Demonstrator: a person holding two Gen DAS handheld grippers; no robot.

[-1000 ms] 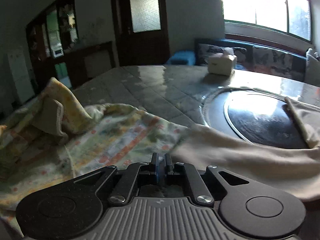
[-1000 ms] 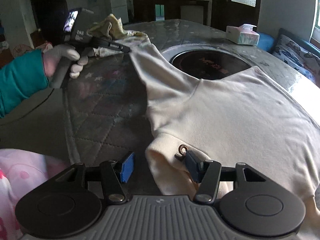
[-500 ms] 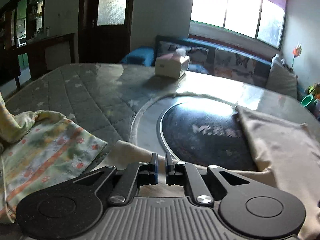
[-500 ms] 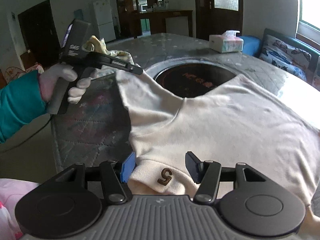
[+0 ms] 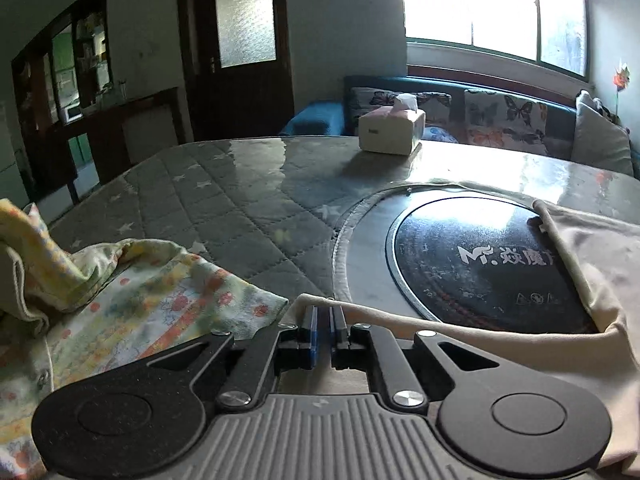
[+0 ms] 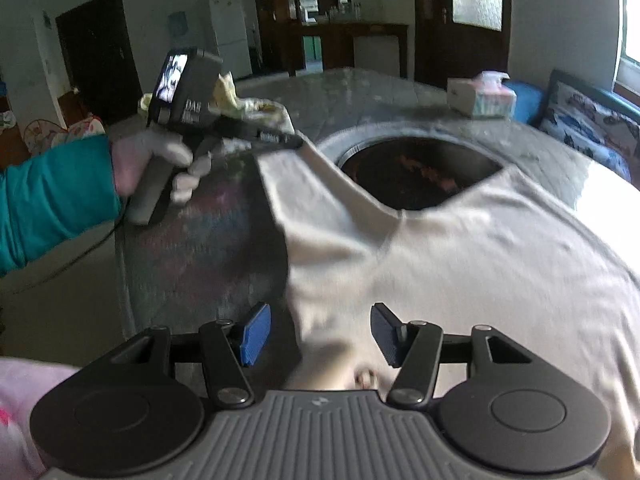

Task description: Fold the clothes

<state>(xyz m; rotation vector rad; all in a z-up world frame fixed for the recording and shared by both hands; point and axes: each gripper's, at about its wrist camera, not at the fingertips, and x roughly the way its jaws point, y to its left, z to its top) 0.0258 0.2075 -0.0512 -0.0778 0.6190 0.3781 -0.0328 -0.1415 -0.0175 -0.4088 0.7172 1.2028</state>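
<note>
place: home, living-dining room | landmark: quilted table (image 5: 240, 200) with round cooktop (image 5: 480, 268) set in its middle | on table: tissue box (image 5: 392, 130) | behind table: butterfly-cushioned sofa (image 5: 500, 116) under window (image 5: 492, 4) | beyond table: fridge (image 6: 228, 36), wooden door (image 5: 236, 44)

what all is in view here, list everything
shirt: 1, cream, spread on table, sleeve end clamped in left gripper
floral cloth: 1, yellow print, crumpled at table's left
tissue box: 1, white, far side of table
hotplate: 1, black, round, table centre, partly under shirt
table: 1, grey quilted cover
sofa: 1, blue, butterfly cushions, under window
left gripper: 1, black, shut on shirt
right gripper: 1, black, open over shirt
hand: 1, white glove, teal sleeve
</note>
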